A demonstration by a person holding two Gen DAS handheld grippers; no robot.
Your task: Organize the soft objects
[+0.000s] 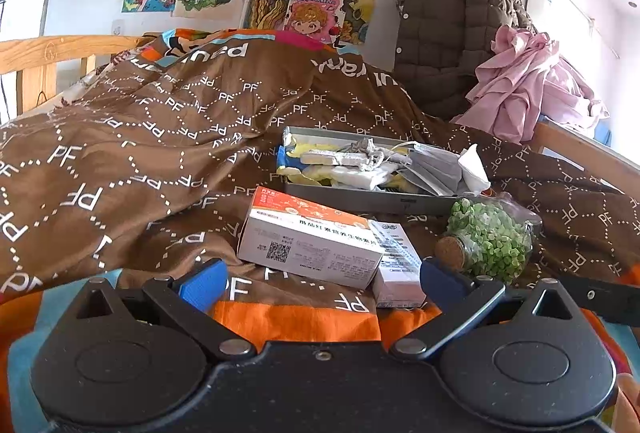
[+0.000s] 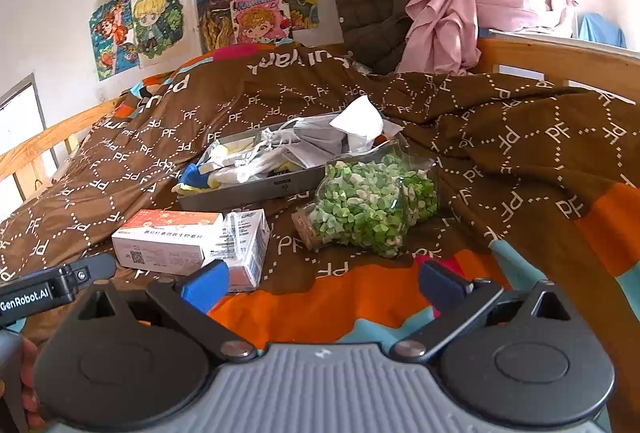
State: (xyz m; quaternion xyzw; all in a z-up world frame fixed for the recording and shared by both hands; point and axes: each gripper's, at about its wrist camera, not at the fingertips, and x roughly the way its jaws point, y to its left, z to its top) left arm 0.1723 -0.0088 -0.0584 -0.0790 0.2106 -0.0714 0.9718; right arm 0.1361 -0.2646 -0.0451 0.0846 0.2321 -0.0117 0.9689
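One grey tray [image 1: 360, 199], heaped soft items

Grey tray [image 1: 360, 195] heaped with masks [image 1: 434, 169], cloths [image 1: 344, 175]

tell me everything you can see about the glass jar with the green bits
The clear star-shaped glass jar packed with green and pale paper bits lies on its side on the brown patterned quilt. A cork stopper closes its neck, which points toward the cameras. It rests just in front of the grey metal tray, near that tray's corner, apart from the white and orange cardboard box. Neither gripper touches it.
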